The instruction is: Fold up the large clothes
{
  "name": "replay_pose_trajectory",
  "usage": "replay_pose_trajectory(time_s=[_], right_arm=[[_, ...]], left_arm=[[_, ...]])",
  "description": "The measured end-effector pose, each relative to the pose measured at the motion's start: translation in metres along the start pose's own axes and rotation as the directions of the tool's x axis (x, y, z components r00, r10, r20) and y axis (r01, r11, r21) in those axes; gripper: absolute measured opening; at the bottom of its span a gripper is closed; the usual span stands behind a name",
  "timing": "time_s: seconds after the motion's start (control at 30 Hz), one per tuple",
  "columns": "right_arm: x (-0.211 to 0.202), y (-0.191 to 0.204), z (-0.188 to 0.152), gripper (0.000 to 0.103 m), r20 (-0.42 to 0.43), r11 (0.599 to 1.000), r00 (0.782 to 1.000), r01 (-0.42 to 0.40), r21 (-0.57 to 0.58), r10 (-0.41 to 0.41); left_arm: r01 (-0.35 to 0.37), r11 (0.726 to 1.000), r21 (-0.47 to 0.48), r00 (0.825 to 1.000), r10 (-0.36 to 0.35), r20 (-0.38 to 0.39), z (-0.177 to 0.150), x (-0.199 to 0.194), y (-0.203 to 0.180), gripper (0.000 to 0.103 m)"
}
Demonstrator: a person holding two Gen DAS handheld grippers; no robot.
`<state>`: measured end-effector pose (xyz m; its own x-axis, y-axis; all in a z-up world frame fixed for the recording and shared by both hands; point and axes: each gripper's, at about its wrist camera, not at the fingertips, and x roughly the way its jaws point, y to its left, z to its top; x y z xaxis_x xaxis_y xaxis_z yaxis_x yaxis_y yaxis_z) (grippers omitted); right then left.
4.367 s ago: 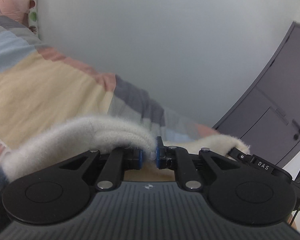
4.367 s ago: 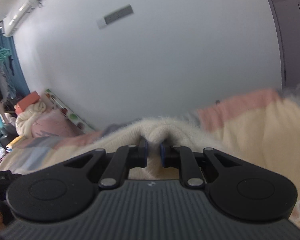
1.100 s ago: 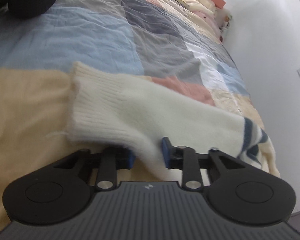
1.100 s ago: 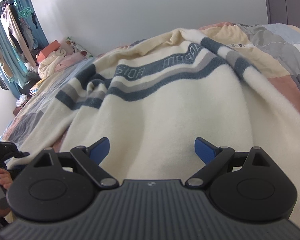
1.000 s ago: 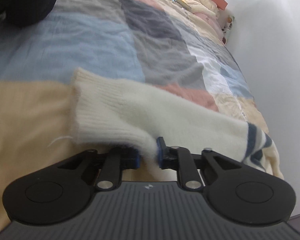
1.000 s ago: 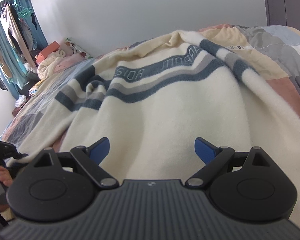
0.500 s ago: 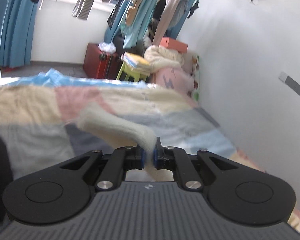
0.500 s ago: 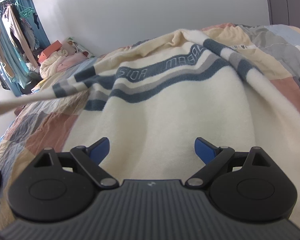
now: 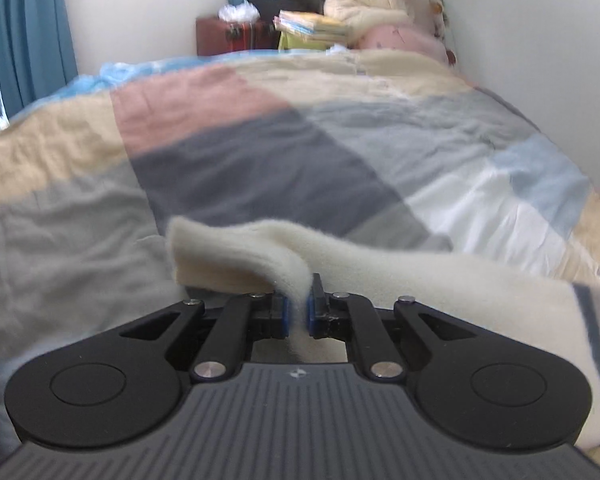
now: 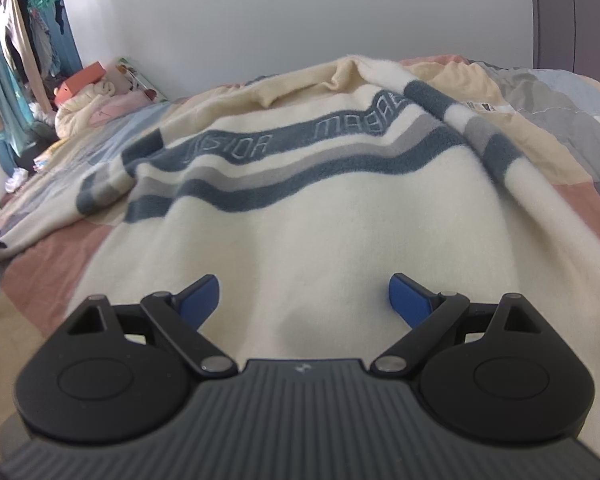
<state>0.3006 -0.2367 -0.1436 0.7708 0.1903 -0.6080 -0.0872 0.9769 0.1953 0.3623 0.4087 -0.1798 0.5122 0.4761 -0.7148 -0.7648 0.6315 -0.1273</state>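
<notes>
A large cream sweater (image 10: 308, 220) with blue and grey chest stripes lies spread on the patchwork bed quilt (image 10: 52, 264). One sleeve (image 10: 496, 160) lies along its right side. My right gripper (image 10: 304, 300) is open and empty, low over the sweater's plain lower body. My left gripper (image 9: 297, 314) is shut on the cuff end of the other sleeve (image 9: 240, 252), held just above the quilt (image 9: 240, 168). That sleeve runs off to the right, where a blue stripe (image 9: 592, 320) shows.
The bed runs along a white wall (image 9: 540, 40). Beyond its far end are folded bedding and a pink pillow (image 9: 400, 36), a dark red chest (image 9: 236, 36) and blue curtains (image 9: 28, 40). Clothes hang at the far left in the right wrist view (image 10: 20, 32).
My left gripper closed on the sleeve cuff, lifted it off the quilt and has swung it around. The sleeve was pulled taut, then slackened. My right gripper stayed open and nearly still.
</notes>
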Motion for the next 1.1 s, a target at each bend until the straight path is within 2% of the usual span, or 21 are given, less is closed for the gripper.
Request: replay_pose_trajectory(time_s=[0.07,0.1,0.2,0.23,0.33,0.47,0.57,0.73,0.87,0.93,1.03,1.1], right_arm=[[0.002,-0.001,0.0,0.093,-0.005,1.0,1.0,0.0,0.008,0.0],[0.002,-0.001,0.0,0.093,-0.004,1.0,1.0,0.0,0.007,0.0],[-0.001,-0.001,0.001,0.093,-0.001,1.0,1.0,-0.003,0.014,0.003],[-0.003,0.0,0.001,0.093,0.003,1.0,1.0,-0.009,0.018,0.009],[-0.016,0.002,0.0,0.093,0.026,1.0,0.999,-0.018,0.007,0.018],[-0.038,-0.001,-0.001,0.093,0.045,0.999,0.999,-0.029,0.026,0.028],[-0.062,-0.007,-0.004,0.093,0.069,0.996,0.996,-0.061,0.068,0.056],[-0.089,-0.018,-0.01,0.093,0.114,0.994,0.993,-0.051,0.096,0.04],[-0.096,-0.028,-0.007,0.093,0.133,0.991,0.991,-0.018,0.131,0.0],[-0.099,-0.034,-0.005,0.093,0.138,0.988,0.99,-0.012,0.156,-0.01],[-0.106,-0.049,-0.004,0.093,0.154,0.977,0.987,0.004,0.212,-0.037],[-0.108,-0.062,-0.004,0.093,0.156,0.966,0.986,0.022,0.256,-0.064]], left_arm=[[0.018,1.0,0.011,1.0,-0.018,-0.017,-0.001,-0.001,0.003,0.014],[0.024,0.999,0.028,0.999,-0.023,-0.038,-0.002,-0.004,0.002,0.02],[0.031,0.996,0.079,0.997,-0.025,-0.071,-0.004,-0.021,-0.002,0.053],[0.04,0.995,0.089,0.998,-0.036,-0.055,-0.008,-0.034,-0.004,0.057],[0.06,0.991,0.117,0.998,-0.058,-0.023,-0.016,-0.072,-0.01,0.057],[0.149,0.979,0.142,0.989,-0.148,-0.02,-0.032,-0.124,-0.023,0.057],[0.224,0.96,0.169,0.975,-0.222,-0.031,-0.045,-0.163,-0.04,0.057],[0.391,0.896,0.209,0.92,-0.388,-0.061,-0.079,-0.23,-0.069,0.057],[0.508,0.825,0.249,0.861,-0.491,-0.131,-0.114,-0.271,-0.096,0.057],[0.57,0.783,0.249,0.821,-0.549,-0.154,-0.129,-0.29,-0.107,0.057],[0.633,0.717,0.292,0.773,-0.609,-0.178,-0.155,-0.312,-0.124,0.057],[0.662,0.678,0.319,0.747,-0.633,-0.205,-0.177,-0.315,-0.134,0.057]])
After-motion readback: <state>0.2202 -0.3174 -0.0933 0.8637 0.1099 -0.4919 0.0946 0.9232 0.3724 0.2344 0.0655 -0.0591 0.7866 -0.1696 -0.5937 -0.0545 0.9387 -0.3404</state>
